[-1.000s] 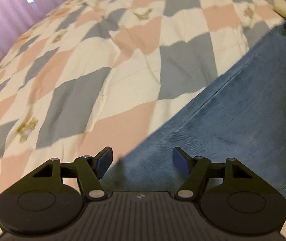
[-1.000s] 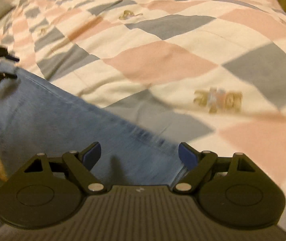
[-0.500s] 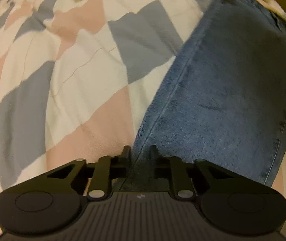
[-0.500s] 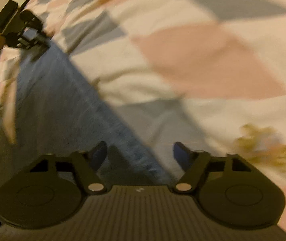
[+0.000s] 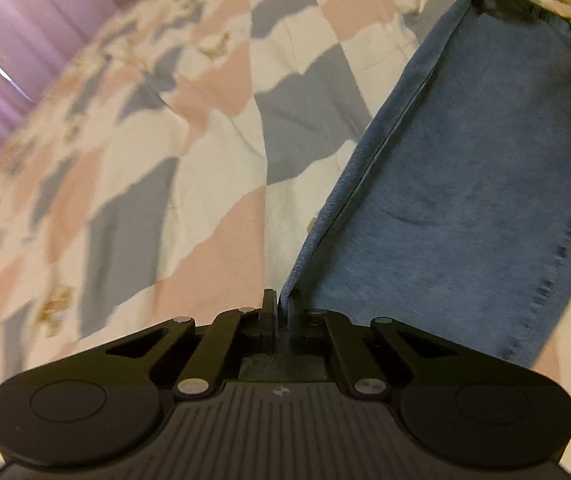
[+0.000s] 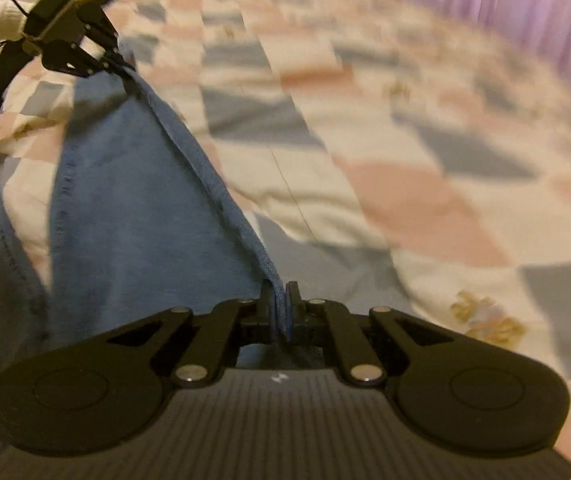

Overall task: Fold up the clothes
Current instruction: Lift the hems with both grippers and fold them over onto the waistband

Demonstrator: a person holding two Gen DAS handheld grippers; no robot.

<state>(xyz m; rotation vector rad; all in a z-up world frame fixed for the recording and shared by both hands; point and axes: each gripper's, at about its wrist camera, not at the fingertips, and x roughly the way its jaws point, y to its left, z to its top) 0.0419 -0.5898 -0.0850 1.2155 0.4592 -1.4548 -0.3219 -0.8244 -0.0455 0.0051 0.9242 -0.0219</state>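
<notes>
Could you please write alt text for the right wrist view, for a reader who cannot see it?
The right gripper is shut on the edge of blue jeans lifted above a checked quilt. At upper left, the left gripper pinches the same edge, drawn between them.

A quilted bedspread (image 5: 205, 168) in a harlequin pattern of pink, grey-blue and cream diamonds covers the bed, its surface creased and dotted with small golden-brown motifs (image 6: 489, 318); one such motif sits toward 4 o'clock in the right wrist view, another toward 8 o'clock in the left. Pleated lilac curtains (image 5: 17, 36) hang beyond the bed's far edge, filling the 10 o'clock corner of the left wrist view and the 1 o'clock corner (image 6: 533, 12) of the right.
</notes>
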